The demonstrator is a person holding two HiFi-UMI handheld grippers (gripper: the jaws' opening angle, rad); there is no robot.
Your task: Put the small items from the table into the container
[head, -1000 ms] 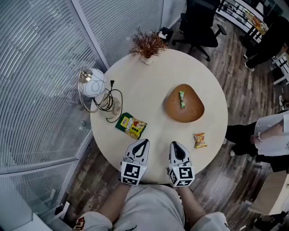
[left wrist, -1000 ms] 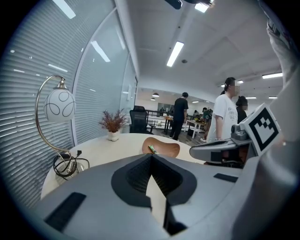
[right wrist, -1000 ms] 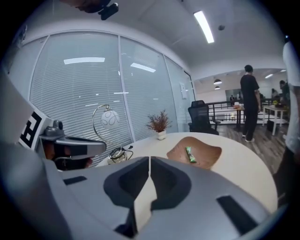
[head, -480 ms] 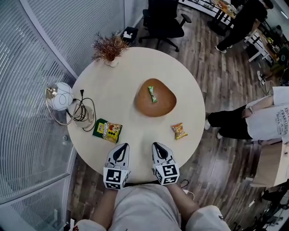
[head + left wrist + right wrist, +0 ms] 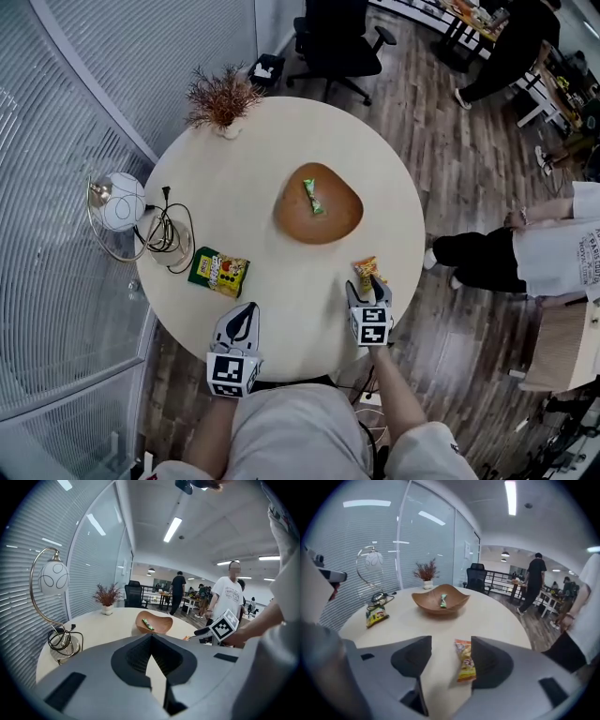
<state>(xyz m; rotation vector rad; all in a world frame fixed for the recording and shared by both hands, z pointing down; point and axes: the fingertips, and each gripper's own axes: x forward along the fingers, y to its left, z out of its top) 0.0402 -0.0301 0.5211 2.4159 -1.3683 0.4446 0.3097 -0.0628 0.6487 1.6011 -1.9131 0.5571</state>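
While its jaws are opening, the right gripper straddles a crinkly orange packet at the round table's right edge. The left gripper is clenched, empty.

Bright even indoor light, ceiling strip lights glaring, soft shadows, fisheye-bent edges, black corners

A pale round table stands on a dark wood-plank floor, close to a glass wall with horizontal blinds. A black office chair sits at its far side. A globe lamp and a potted dried plant stand on the table. Strip lights glow overhead.
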